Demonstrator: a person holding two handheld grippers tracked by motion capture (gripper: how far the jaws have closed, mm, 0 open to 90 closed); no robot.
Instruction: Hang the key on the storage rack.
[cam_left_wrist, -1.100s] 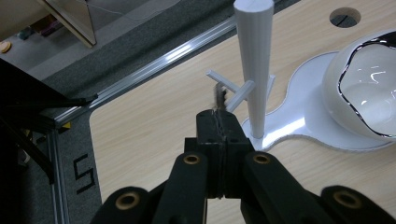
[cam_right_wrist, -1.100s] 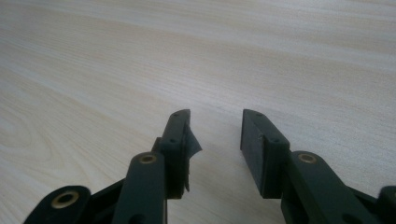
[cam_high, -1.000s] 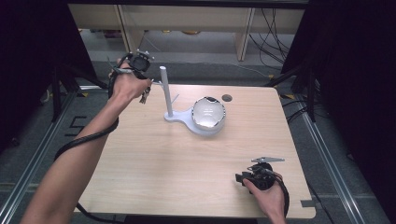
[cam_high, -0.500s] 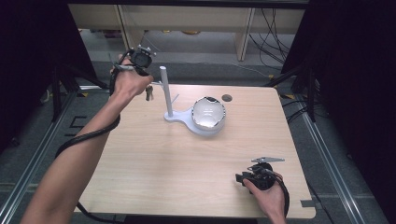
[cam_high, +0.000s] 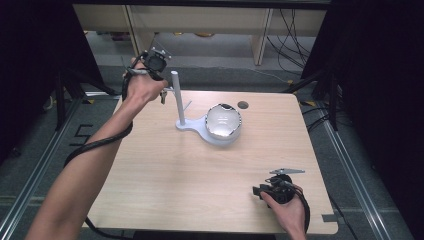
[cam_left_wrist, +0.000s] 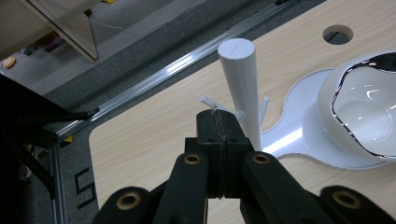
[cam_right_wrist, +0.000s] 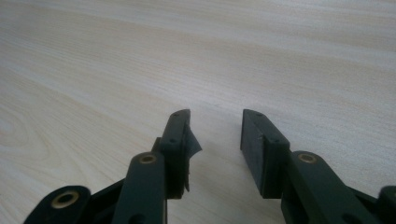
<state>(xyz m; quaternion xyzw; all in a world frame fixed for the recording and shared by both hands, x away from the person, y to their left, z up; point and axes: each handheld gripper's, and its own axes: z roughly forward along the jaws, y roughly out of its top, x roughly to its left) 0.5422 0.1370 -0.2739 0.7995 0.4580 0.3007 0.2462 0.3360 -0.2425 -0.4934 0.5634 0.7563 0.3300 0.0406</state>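
White stand (cam_high: 186, 123): upright post with small side pegs, upper centre of the high view, its flat base under a glossy white bowl (cam_high: 223, 121). Left gripper (cam_left_wrist: 219, 122) clenched, empty, just beside the post; likely approaching it. Next: part jaws, align on the post. Right gripper (cam_right_wrist: 215, 128) released, idle, lower right on the wooden table (cam_high: 165, 180). Bowl crowds the base.

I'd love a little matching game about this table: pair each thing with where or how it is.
Things:
1. left tongs
2. right tongs
3. white bowl
4. round hole

States:
A. jaws apart, low over bare wood at the table's near edge
B. cut through the tabletop behind the bowl
C. jaws pressed together beside the white post
D. resting on the flat white stand base

Pairs: 1-C, 2-A, 3-D, 4-B
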